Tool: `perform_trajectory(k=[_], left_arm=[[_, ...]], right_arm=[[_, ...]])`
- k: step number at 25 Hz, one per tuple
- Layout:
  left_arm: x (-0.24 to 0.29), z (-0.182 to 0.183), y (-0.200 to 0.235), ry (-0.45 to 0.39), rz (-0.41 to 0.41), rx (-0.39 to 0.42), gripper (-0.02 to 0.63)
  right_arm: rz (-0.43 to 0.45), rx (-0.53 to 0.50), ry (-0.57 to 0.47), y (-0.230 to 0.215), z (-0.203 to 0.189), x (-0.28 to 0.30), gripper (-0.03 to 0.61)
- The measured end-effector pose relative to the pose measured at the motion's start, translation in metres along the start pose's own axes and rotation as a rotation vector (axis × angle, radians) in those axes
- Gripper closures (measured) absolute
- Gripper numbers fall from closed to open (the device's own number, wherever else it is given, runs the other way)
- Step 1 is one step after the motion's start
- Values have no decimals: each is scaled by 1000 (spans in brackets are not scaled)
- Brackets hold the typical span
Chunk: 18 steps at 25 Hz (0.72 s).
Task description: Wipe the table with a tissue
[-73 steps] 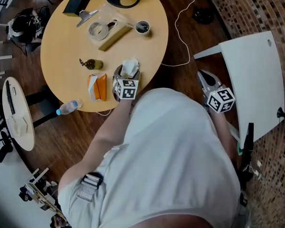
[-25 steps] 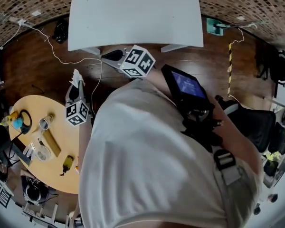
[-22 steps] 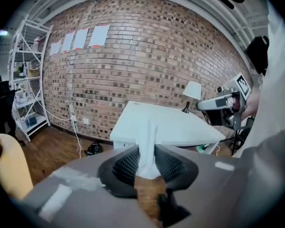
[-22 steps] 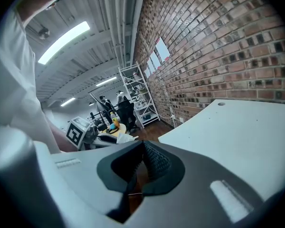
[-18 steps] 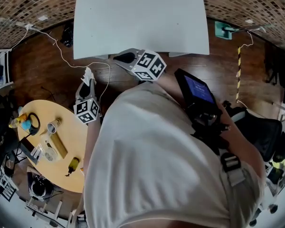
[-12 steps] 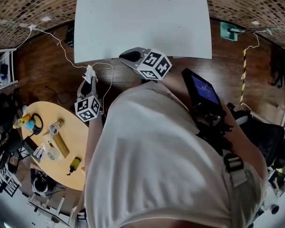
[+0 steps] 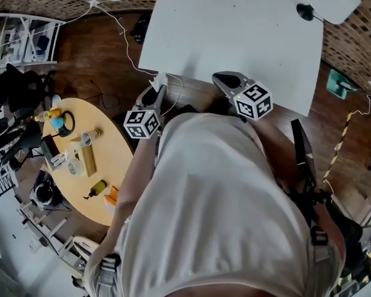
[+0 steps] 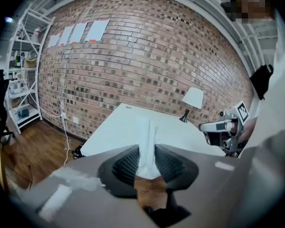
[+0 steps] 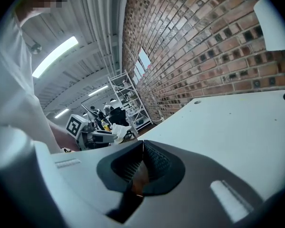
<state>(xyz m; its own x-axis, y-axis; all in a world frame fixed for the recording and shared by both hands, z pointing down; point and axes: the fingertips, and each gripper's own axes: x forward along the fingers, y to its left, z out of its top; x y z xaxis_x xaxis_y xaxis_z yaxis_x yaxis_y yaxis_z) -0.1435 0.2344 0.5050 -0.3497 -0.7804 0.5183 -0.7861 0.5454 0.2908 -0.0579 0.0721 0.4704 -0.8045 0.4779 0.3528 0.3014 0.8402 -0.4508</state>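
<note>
My left claw (image 8: 146,161) is clamped tight on the tissue (image 8: 146,137), a white strip sticking out between the pads. It hangs just short of the white table's (image 7: 235,23) near edge, by the left corner. My right claw (image 9: 141,161) is closed with nothing in it, at that same near edge, further right. The round wooden table (image 7: 114,159) sits off left.

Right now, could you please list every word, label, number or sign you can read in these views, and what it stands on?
None can be read.
Too small to read: the sheets on the brick wall.
Square patterns only, no letters: the marker cube on the left gripper and the marker cube on the right gripper.
</note>
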Motion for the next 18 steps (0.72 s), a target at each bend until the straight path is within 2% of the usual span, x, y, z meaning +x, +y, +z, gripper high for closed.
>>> perform_trajectory(k=[9,13,18], left_arm=[[18,-5,27,88,46,-16,505],[41,-1,43,137,57,34,503],[73,21,61,153,42,85,505]], right_arm=[[-8,41,16,-11,-2,14,570],[-51,48,24,-21,5,17,569],[-87,40,28,-36,22,29,571]])
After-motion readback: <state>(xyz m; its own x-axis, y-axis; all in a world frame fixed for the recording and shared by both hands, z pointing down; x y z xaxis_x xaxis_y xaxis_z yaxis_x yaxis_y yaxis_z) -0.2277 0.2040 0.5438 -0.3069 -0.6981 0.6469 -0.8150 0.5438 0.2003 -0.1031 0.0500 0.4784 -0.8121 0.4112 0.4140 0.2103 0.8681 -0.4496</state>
